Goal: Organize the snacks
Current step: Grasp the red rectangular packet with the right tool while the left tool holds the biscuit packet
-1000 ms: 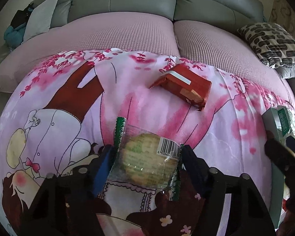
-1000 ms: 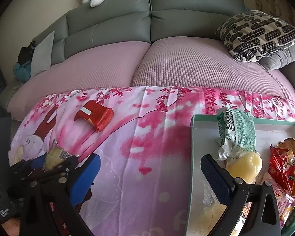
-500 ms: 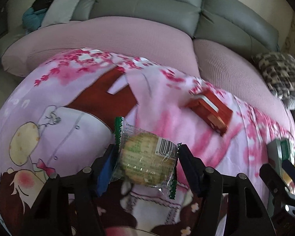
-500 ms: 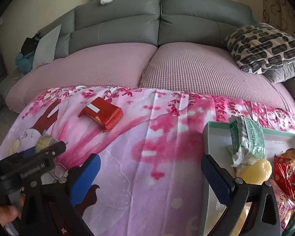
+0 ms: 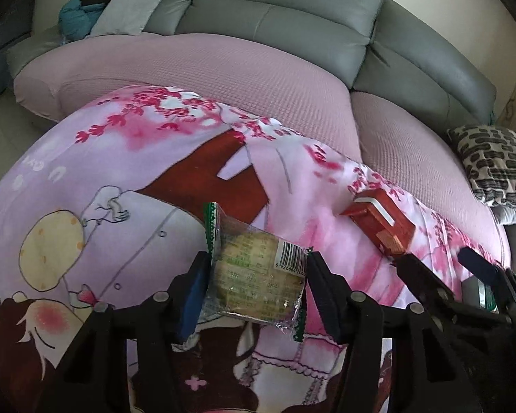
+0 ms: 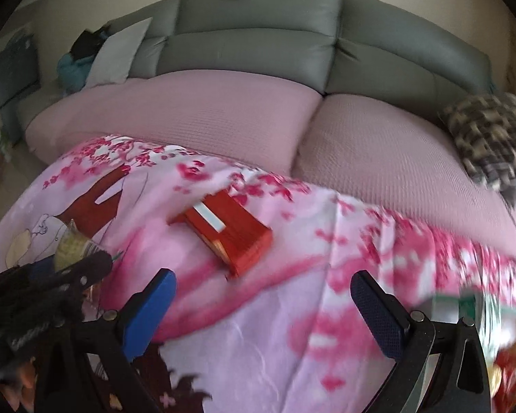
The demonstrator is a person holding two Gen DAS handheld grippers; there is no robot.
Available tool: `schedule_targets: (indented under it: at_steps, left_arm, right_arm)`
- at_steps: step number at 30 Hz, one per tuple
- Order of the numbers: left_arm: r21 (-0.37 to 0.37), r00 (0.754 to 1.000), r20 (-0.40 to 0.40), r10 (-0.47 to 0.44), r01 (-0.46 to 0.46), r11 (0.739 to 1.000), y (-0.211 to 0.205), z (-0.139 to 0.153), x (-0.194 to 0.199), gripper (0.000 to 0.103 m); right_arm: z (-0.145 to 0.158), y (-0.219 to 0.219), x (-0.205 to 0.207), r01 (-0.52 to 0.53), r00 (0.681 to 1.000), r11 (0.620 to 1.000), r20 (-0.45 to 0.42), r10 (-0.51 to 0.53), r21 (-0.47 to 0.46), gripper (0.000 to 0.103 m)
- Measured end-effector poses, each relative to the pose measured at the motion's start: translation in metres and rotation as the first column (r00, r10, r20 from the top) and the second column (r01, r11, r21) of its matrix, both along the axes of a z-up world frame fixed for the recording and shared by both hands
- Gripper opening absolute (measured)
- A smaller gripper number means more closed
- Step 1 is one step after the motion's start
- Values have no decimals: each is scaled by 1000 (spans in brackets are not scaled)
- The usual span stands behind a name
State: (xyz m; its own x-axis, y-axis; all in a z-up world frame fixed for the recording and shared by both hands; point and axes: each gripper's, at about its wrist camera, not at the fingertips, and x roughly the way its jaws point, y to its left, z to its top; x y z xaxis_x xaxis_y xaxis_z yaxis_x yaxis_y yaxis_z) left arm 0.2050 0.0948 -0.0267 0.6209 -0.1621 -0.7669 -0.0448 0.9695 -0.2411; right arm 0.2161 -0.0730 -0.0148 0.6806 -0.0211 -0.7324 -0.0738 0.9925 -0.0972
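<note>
**Cookie pack pinched, red box next**

Since a second ago both views swing left, so the red box now sits ahead of the right tool, and the tray has slid to the right edge of that view. Left tool is closing on the wrapped cookie, pads on both sides of the clear crinkly film. It looks light and brittle, and the film slippery, so I'd squeeze across the round biscuit, not the green seams. Right tool has nothing between its jaws, which are wide and just starting to close. The box is stiff glossy card lying mid-worktop on the soft floral cloth; I'd grab across its narrow sides.
</note>
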Motion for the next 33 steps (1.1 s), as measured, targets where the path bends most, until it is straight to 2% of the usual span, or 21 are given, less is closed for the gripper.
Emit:
schedule_targets:
  at_steps: [5, 8, 13, 15, 16, 17, 23, 27, 29, 33]
  left_arm:
    - [-21, 999, 4, 37, -37, 999, 9, 2, -1, 59]
    - [-30, 998, 1, 61, -61, 998, 17, 2, -2, 59]
    - [-29, 998, 0, 66, -66, 997, 18, 2, -2, 59]
    - [-30, 998, 0, 66, -66, 997, 19, 2, -2, 59]
    - [-31, 998, 0, 65, -65, 997, 19, 2, -2, 59]
    - [-31, 998, 0, 65, -65, 997, 19, 2, -2, 59]
    - [-30, 998, 0, 65, -65, 997, 19, 1, -2, 59]
    - [-29, 998, 2, 69, -69, 997, 18, 2, -3, 59]
    - [-29, 997, 4, 73, -73, 997, 20, 3, -3, 59]
    - [-23, 997, 6, 75, -75, 997, 20, 4, -5, 58]
  right_arm:
    - [-10, 15, 22, -63, 998, 997, -26, 62, -48, 92]
    - [-15, 23, 31, -93, 995, 993, -31, 90, -78, 84]
    - [-18, 33, 44, -125, 992, 985, -30, 122, -118, 79]
    - [-19, 36, 45, -136, 991, 982, -39, 132, -134, 67]
    - [-20, 37, 46, -136, 990, 981, -42, 131, -138, 65]
    - [-20, 37, 45, -132, 991, 981, -41, 127, -140, 61]
    - [-16, 32, 35, -118, 993, 985, -23, 116, -127, 48]
    - [-10, 26, 24, -114, 993, 989, -21, 112, -100, 44]
    - [-7, 23, 18, -115, 993, 989, -16, 114, -89, 37]
    - [2, 20, 2, -109, 994, 992, -8, 109, -69, 35]
